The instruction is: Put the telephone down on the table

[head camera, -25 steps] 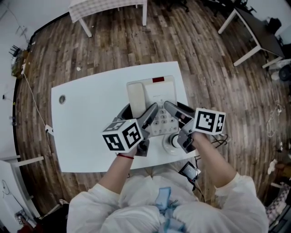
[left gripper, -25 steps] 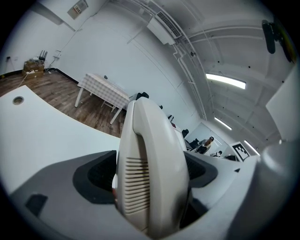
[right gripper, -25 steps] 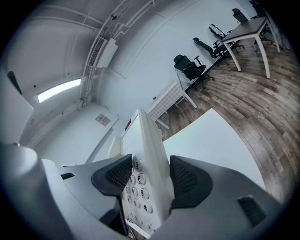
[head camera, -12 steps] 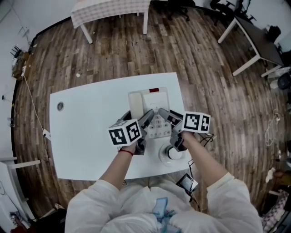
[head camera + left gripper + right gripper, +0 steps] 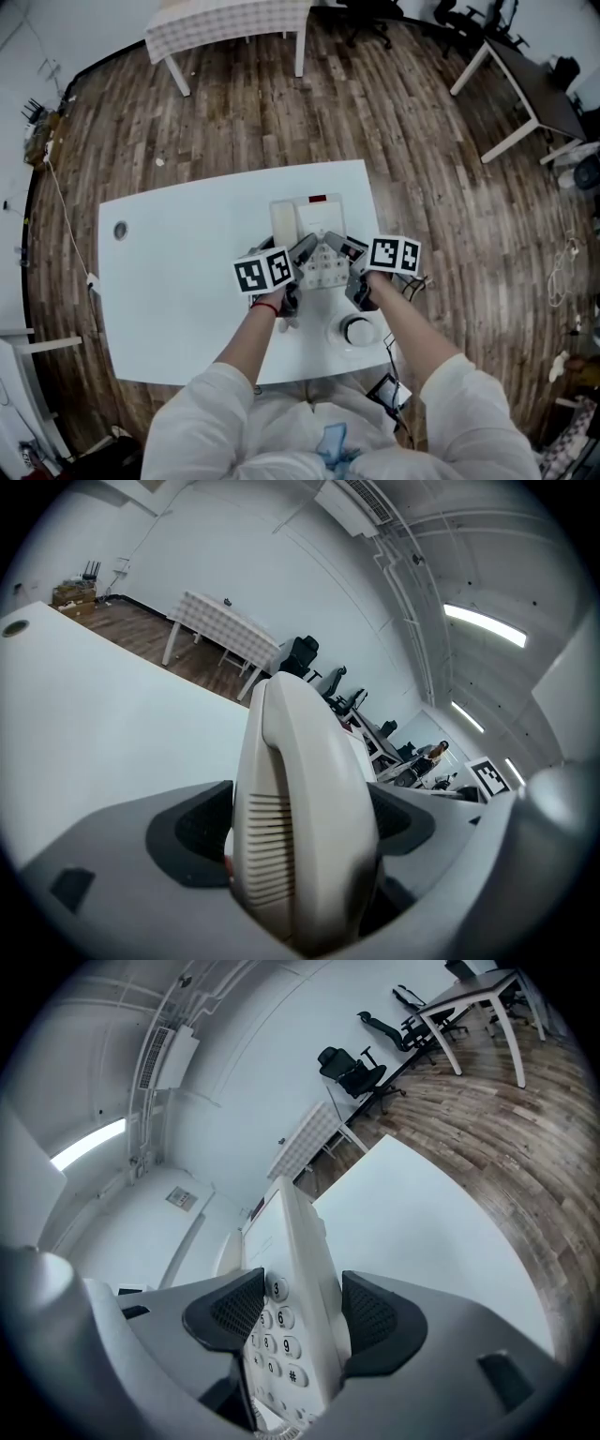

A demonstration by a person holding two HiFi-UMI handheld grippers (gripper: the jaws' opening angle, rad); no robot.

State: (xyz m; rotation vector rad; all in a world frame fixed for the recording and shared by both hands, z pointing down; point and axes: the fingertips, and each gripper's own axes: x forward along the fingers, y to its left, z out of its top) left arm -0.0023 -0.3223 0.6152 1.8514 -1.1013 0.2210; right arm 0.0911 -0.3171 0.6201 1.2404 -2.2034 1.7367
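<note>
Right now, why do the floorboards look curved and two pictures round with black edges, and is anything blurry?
Head view: the wide lens bows the brown wooden floorboards around the white rectangular table. Left gripper view: black fisheye rim, and the very near cream plastic handset looms oversized. Right gripper view: same rim; the cream push-button telephone base is sharp.

Lighting is bright, even and overhead: one ceiling light strip (image 5: 487, 625) glows in the left gripper view, another (image 5: 86, 1145) in the right gripper view. The white surface (image 5: 178, 281) shows only faint, soft shadows. The head view bends the floor (image 5: 422, 187) boards toward its edges. Both gripper views have black circular borders and wide-angle stretch. The handset (image 5: 300, 789) in the left tongs (image 5: 300, 829) is soft-focused; the telephone (image 5: 300, 1232) in the right tongs (image 5: 302, 1316) is sharper.
</note>
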